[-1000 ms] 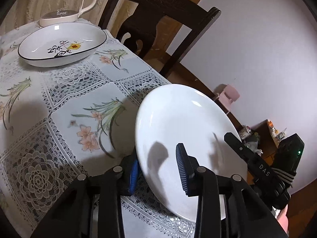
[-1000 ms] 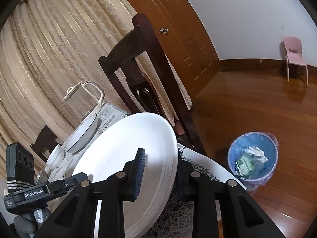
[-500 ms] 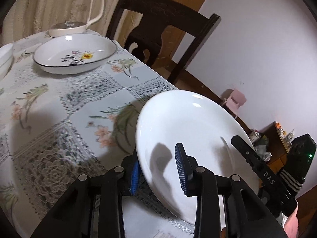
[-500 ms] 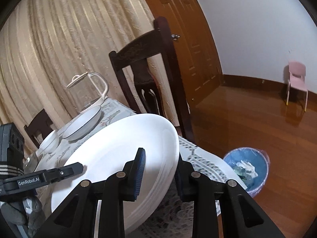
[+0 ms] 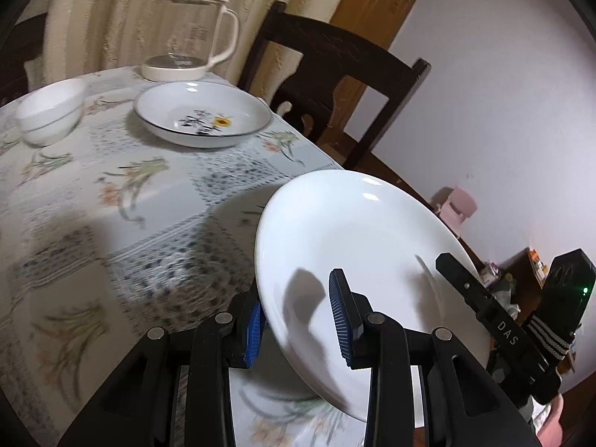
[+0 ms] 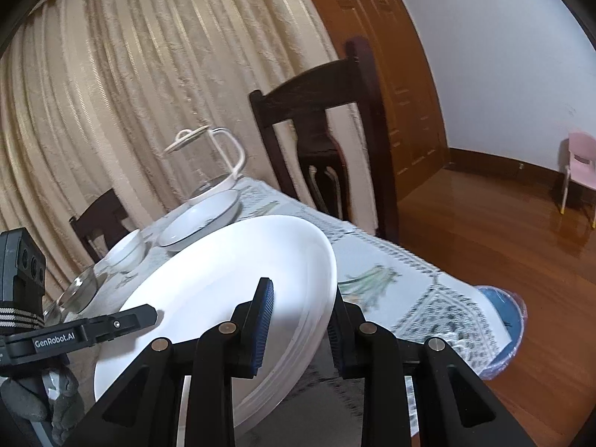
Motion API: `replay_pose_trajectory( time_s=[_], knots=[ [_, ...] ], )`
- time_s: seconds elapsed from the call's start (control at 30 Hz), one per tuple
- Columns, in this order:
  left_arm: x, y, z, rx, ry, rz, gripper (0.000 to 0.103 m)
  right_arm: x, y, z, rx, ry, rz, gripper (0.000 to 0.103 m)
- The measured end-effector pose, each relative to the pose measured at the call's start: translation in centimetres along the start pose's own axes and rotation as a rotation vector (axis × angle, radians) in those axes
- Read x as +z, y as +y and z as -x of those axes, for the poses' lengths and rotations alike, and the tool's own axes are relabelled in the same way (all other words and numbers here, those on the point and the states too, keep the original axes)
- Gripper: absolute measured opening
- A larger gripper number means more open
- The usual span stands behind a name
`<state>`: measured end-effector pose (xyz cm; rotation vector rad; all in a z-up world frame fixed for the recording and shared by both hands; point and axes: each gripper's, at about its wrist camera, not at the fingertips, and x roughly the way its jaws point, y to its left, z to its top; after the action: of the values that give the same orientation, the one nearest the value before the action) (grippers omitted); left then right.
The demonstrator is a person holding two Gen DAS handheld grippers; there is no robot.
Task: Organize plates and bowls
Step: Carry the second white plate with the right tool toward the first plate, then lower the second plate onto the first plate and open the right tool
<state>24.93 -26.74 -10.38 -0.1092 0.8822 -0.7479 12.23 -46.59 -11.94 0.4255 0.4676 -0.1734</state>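
Gleaming plain white plate (image 5: 357, 231), glossy and tilted, rim clamped between both left tongs (image 5: 298, 327) and right tongs (image 6: 298, 327).

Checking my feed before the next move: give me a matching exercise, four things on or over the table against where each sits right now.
Things:
1. plain white plate
2. flower-painted dish
3. small white bowl
4. glass kettle

Places:
A. at the table's far edge, just behind the painted dish
B. on the cloth at the far left of the left wrist view
C. tilted above the table, gripped at opposite rims by the left claw and the right claw
D. on the cloth in front of the kettle, near the dark chair

Pairs: 1-C, 2-D, 3-B, 4-A
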Motion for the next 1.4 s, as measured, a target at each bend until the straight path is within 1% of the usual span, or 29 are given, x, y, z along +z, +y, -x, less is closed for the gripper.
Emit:
replay_pose_trajectory(
  time_s=[0.2, 0.57, 0.77, 0.97, 1.07, 1.23, 1.4],
  knots=[
    [-0.9, 2.2, 3.1, 0.04, -0.027, 0.05, 0.033, -0.5, 2.7, 0.0, 0.065, 0.02, 0.023, 0.029],
    [-3.8, 6.5, 9.1, 0.106, -0.089, 0.152, 0.033, -1.9, 7.7, -0.1, 0.18, 0.074, 0.08, 0.029],
    [-5.3, 9.0, 13.3, 0.15, -0.145, 0.215, 0.033, -2.6, 11.0, 0.1, 0.26, 0.101, 0.118, 0.029],
    [-7.6, 12.1, 17.7, 0.208, -0.2, 0.293, 0.033, -4.0, 15.0, -0.5, 0.349, 0.155, 0.144, 0.029],
    [-8.6, 13.6, 19.8, 0.229, -0.23, 0.341, 0.033, -4.8, 17.0, -0.6, 0.379, 0.171, 0.17, 0.029],
    [-10.1, 16.1, 23.1, 0.27, -0.283, 0.388, 0.033, -5.7, 20.6, -0.8, 0.433, 0.199, 0.214, 0.029],
    [-11.7, 18.8, 25.8, 0.319, -0.323, 0.454, 0.033, -7.0, 23.8, -1.8, 0.487, 0.251, 0.231, 0.029]
  ],
)
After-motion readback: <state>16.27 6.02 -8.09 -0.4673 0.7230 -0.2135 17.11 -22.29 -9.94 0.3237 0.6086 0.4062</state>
